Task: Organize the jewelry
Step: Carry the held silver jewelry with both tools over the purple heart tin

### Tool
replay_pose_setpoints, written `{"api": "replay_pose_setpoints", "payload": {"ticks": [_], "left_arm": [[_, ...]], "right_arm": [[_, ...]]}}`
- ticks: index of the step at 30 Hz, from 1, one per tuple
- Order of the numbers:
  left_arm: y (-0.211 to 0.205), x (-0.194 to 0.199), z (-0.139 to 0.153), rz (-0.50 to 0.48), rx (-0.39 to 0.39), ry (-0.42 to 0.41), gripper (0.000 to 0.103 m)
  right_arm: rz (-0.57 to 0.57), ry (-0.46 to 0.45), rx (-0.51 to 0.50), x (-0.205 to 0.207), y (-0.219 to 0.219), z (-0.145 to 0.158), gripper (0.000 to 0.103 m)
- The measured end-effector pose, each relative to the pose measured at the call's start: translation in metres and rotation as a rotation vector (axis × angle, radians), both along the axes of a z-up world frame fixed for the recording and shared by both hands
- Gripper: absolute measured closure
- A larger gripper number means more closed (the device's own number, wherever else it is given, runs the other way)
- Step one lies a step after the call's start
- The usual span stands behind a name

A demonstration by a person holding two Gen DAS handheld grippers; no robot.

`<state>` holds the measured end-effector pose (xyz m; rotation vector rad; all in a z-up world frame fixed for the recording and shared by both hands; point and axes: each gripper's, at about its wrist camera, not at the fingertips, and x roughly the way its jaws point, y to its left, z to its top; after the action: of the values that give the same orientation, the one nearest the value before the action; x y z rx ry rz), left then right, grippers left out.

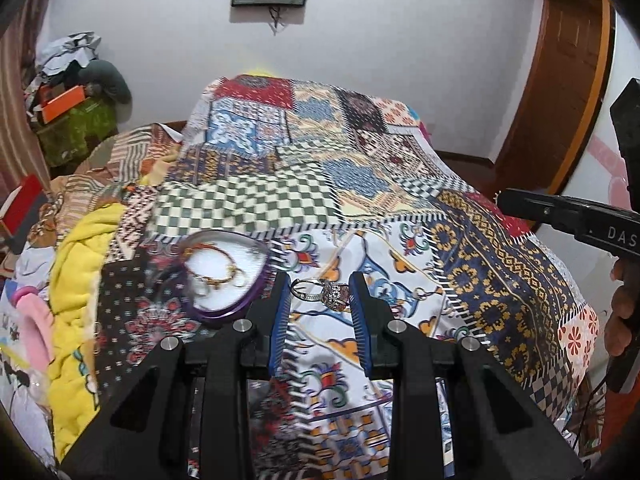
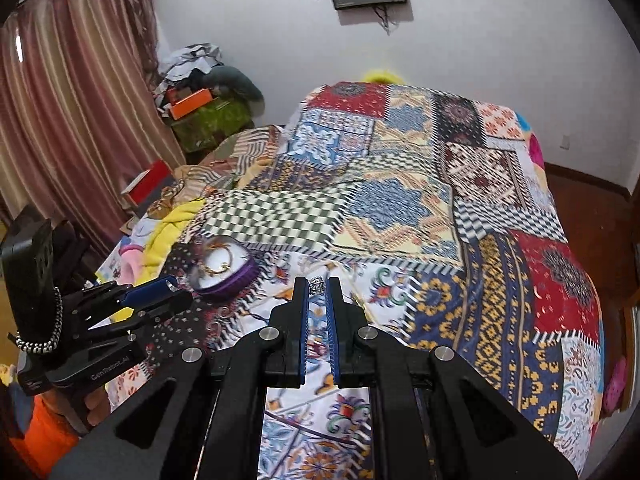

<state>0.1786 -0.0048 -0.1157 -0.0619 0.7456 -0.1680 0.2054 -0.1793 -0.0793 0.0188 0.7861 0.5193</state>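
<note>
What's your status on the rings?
Left gripper open around two rings on the quilt. Right gripper shut on a ring, off the quilt. Box open beside them, bracelet inside. Nothing in the way.

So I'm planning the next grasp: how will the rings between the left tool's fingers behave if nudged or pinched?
The rings look like thin, stiff metal bands, probably light and slippery. Lying on the soft patterned bedspread, they may sink or skid rather than roll. The open left tool straddles them.
</note>
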Motion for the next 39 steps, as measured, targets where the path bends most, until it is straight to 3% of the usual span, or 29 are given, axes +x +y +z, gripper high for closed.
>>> {"api": "replay_pose_setpoints", "payload": {"ticks": [18, 29, 39], "left_arm": [[0.08, -0.015, -0.002, 0.16, 0.006, -0.029, 0.074], [0.088, 0.009, -0.017, 0.15, 0.006, -0.011, 0.074], [0.089, 0.04, -0.035, 0.136, 0.003, 0.016, 0.074]], "right_arm": [[0.184, -0.001, -0.005, 0.001, 0.096, -0.004, 0.095], [0.248, 0.001, -0.02, 0.023, 0.141, -0.011, 0.095], [0.242, 0.036, -0.055, 0.041, 0.149, -0.037, 0.095]]}}
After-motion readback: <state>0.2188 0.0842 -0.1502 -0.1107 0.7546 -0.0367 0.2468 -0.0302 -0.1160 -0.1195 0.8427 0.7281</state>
